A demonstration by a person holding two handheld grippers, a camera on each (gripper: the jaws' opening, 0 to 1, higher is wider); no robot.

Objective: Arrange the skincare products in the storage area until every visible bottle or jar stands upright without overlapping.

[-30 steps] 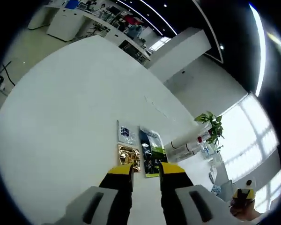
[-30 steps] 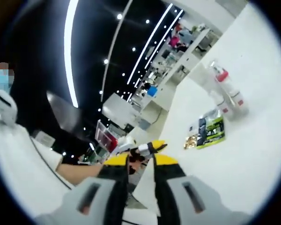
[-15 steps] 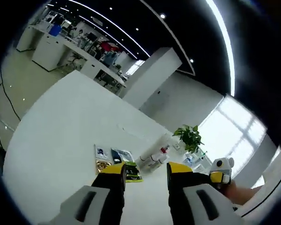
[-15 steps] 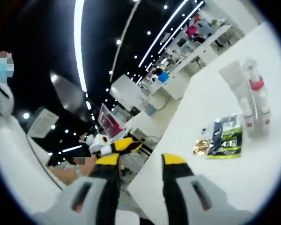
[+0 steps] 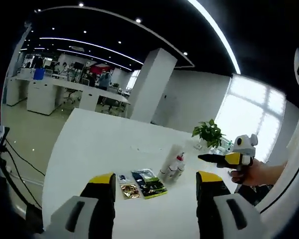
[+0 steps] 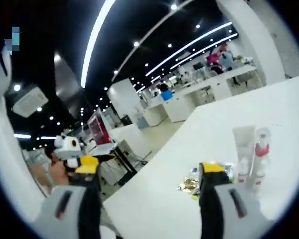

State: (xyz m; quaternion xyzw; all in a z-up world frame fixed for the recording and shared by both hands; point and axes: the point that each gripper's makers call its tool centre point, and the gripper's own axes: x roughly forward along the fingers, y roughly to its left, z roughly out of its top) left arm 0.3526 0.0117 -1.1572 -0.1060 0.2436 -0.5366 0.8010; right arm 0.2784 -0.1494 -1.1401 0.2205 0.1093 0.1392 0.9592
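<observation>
Skincare bottles — upright cluster, centre of left gripper view, beside flat sachets on white worktop; grouped, apparently staged for arranging. Left gripper and right gripper — both wide open, empty. Right gripper view adds a close tube by a red-collared bottle.

Ahead of my left gripper the sachets are too small for me to read their print. The bottles just beyond them blur together, so I cannot count them. My right gripper's right jaw covers part of the sachets in its own view. The white tube there carries no label I can make out.
</observation>
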